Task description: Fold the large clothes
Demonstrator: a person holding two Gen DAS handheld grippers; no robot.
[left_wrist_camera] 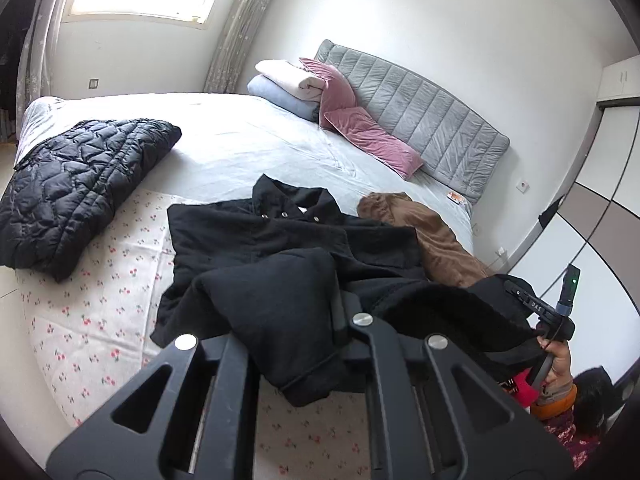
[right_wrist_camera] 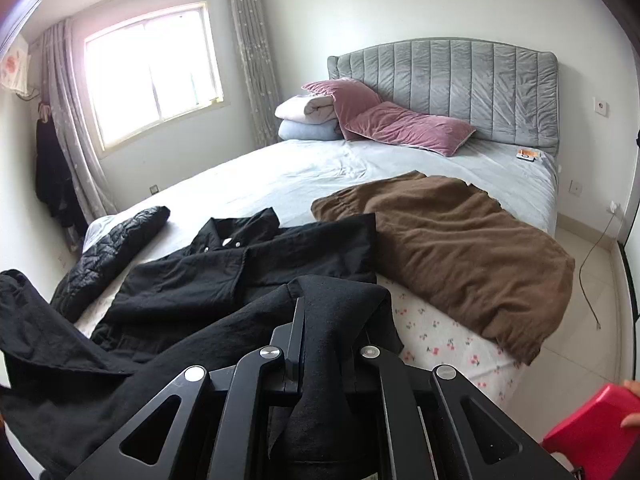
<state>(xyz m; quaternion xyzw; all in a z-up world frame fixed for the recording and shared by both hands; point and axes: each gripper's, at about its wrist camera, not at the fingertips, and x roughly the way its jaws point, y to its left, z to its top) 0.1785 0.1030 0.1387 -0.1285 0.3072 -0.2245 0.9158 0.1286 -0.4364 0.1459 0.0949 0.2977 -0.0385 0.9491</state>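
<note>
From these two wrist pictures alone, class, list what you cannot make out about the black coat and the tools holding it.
- Left tool fingertips: left wrist view, buried under the black coat.
- Right tool fingertips: right wrist view, wrapped in coat cloth.
- Coat's lower hem: both views, hidden behind the tool frames.
- Brown garment: left wrist view, partly covered by the coat; type unclear.
- Small orange item by the headboard: too small to identify.

"DAS" on right tool (left_wrist_camera: pixel 536 306), no other txt legible
</note>
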